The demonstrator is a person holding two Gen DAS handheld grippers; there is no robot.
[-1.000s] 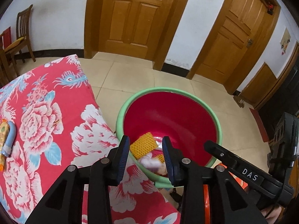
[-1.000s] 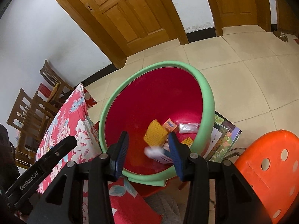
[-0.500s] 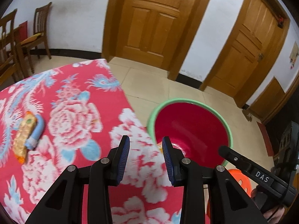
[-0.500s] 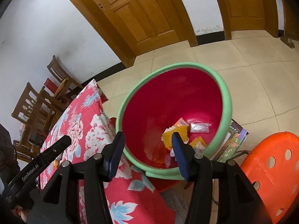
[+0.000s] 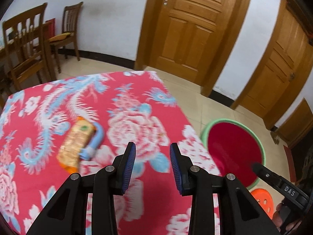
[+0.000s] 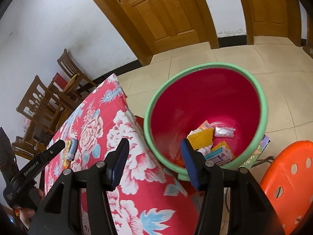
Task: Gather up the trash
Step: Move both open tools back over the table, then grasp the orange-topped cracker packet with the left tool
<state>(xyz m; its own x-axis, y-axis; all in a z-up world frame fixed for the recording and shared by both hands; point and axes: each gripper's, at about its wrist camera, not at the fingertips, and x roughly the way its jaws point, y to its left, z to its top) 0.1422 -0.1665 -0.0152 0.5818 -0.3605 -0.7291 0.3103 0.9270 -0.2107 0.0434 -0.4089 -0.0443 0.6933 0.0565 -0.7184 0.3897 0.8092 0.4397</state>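
Observation:
On the table's red floral cloth [image 5: 125, 105] lies an orange-yellow snack wrapper [image 5: 75, 143] with a light blue tube [image 5: 94, 141] against its right side. My left gripper [image 5: 152, 152] hovers open and empty over the cloth, just right of both. The red bin with a green rim [image 6: 195, 68] stands on the floor off the table's corner and holds several scraps: a yellow piece [image 6: 201, 139], a clear bag [image 6: 224, 132], a blue-white box [image 6: 219, 155]. Above the corner by the bin, my right gripper [image 6: 154, 148] has its jaws opening, with nothing between them.
An orange plastic stool [image 6: 289, 172] stands right of the bin, and printed papers [image 6: 254, 154] lie under the bin's edge. Wooden chairs [image 5: 25, 45] stand beyond the table's far left. Two wooden doors [image 5: 187, 31] close the back wall. Tiled floor [image 6: 215, 56] lies behind the bin.
The left view swung from the bin to the table, bringing wrapper and tube near its fingers. A white scrap at the right fingertips dropped into the bin; those jaws widened and drew back.

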